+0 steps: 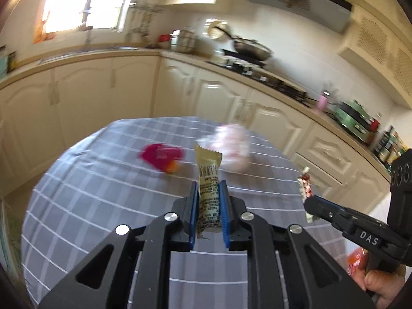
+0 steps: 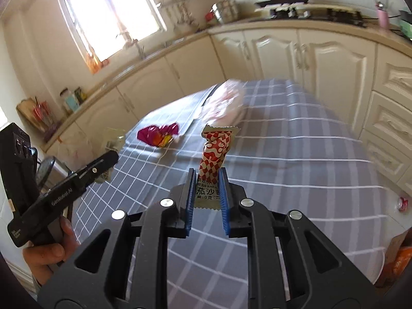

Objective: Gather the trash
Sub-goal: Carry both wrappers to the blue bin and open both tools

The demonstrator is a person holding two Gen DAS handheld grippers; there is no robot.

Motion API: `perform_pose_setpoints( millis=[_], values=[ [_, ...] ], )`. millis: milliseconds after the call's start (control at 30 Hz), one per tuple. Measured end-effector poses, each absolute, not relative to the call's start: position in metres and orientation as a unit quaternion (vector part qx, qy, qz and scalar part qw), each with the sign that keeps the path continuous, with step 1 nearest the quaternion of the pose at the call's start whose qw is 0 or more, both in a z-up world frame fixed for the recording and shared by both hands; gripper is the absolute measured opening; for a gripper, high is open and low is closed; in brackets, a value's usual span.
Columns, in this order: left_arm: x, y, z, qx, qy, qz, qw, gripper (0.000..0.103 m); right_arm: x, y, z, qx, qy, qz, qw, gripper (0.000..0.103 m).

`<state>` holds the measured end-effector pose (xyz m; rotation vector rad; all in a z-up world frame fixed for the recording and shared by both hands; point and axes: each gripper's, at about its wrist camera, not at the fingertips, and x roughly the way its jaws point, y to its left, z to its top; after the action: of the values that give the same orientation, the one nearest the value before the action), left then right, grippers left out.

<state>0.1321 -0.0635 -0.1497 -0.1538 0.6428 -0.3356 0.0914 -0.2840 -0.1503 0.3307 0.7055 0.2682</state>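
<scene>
My left gripper (image 1: 208, 188) is shut on a beige snack wrapper (image 1: 208, 170) that stands upright between its blue pads, held above the grey checked tablecloth (image 1: 103, 200). My right gripper (image 2: 208, 177) is shut on a red-and-white patterned wrapper (image 2: 215, 152), also above the cloth. The right gripper also shows at the right of the left wrist view (image 1: 309, 204), with its wrapper (image 1: 305, 184). The left gripper shows at the left of the right wrist view (image 2: 113, 158). A magenta wrapper (image 1: 162, 157) (image 2: 158, 134) and a crumpled white-pink bag (image 1: 231, 144) (image 2: 224, 103) lie on the table.
Cream kitchen cabinets (image 1: 103, 90) and a counter run behind the table. A stove with a wok (image 1: 252, 49) stands on the counter. A small red-white item (image 2: 403, 203) lies near the table's right edge. An orange object (image 2: 401, 260) sits at the lower right.
</scene>
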Motion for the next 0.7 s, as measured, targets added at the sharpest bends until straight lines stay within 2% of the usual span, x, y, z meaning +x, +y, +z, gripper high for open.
perform_pose_setpoints(
  millis=[367, 700],
  values=[
    [0.077, -0.231, -0.148, -0.027, 0.328, -0.302, 0.895, 0.015, -0.003, -0.433, -0.146, 0.194, 0.307, 0.019, 0.932, 0.018],
    [0.02, -0.397, -0.19, 0.038, 0.369, -0.417, 0.83, 0.015, -0.095, -0.573, -0.199, 0.259, 0.318, -0.126, 0.903, 0.018]
  ],
)
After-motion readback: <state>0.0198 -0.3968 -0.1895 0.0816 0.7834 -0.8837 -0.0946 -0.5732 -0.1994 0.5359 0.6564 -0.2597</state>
